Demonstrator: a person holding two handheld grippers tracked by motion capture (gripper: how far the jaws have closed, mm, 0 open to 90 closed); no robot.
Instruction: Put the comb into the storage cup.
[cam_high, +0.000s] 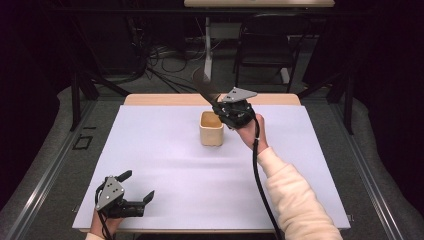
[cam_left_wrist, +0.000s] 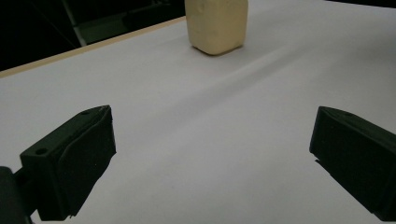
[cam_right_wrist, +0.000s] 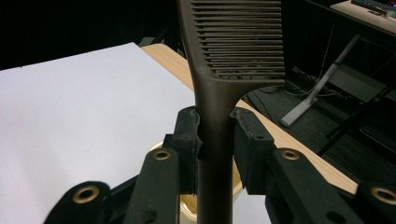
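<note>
Comb position: comb (cam_right_wrist: 219, 93) clamped by its handle between the right gripper (cam_high: 220, 106) jaws, toothed end rising toward 11 o'clock, above the cup (cam_high: 211, 128).
Right hand pose: hand (cam_high: 252, 131) raised at the cup's 3 o'clock.
Left gripper: left gripper (cam_high: 136, 186) at the bench (cam_high: 300, 165) 7 o'clock corner, jaws wide, empty.
Comb appearance: dark brown, fine teeth.
Cup appearance: cream, squarish.

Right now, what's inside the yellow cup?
The cup looks empty near its rim, but the right gripper covers part. The comb it grips is above, not clearly inside.
</note>
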